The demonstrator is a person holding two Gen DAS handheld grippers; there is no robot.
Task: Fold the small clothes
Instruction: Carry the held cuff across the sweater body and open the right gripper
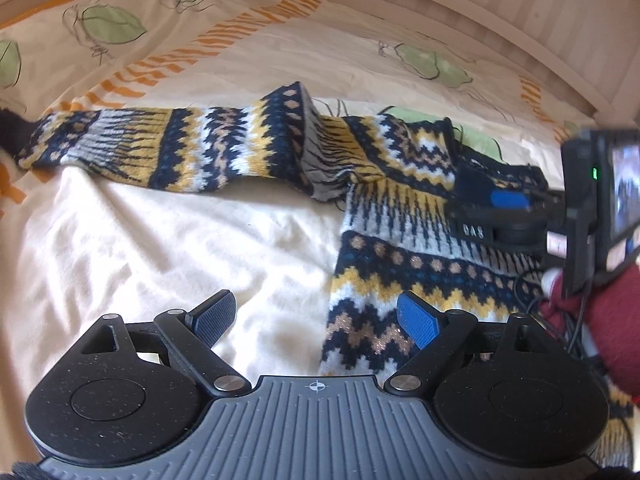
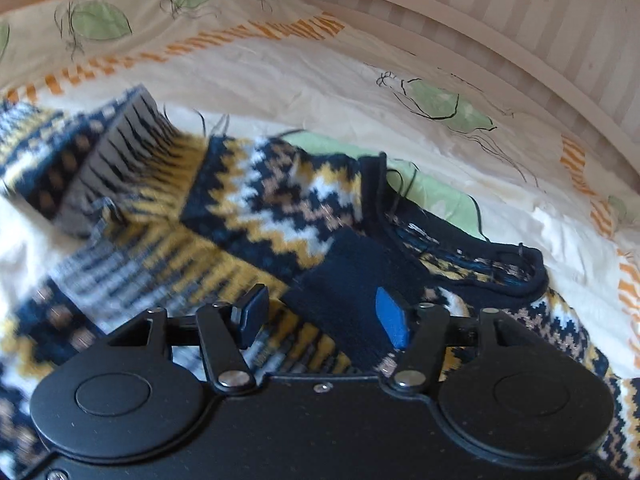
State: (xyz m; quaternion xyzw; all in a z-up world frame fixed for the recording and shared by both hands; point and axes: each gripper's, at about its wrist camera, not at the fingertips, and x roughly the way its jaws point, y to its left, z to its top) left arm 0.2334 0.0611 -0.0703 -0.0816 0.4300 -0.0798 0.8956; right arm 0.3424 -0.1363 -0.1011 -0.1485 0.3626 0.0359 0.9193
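A small knitted sweater (image 1: 400, 272) with navy, yellow and white zigzag bands lies on the bed. One sleeve (image 1: 160, 152) stretches out to the left across the cream sheet. My left gripper (image 1: 314, 308) hangs open over the sweater's left edge, nothing between its pads. In the right wrist view the other sleeve is folded across the sweater's chest (image 2: 260, 192), its navy cuff (image 2: 348, 280) lying between the spread fingers of my right gripper (image 2: 320, 304). The pads do not press on it. The navy neckline (image 2: 500, 276) lies just right of the cuff. The right gripper (image 1: 508, 200) also shows in the left wrist view.
A cream duvet (image 1: 120, 28) printed with green leaves and orange stripes covers the bed behind the sweater. A pale striped headboard (image 1: 480, 4) runs along the back. A person's dark red sleeve (image 1: 616, 320) and cables sit at the right edge.
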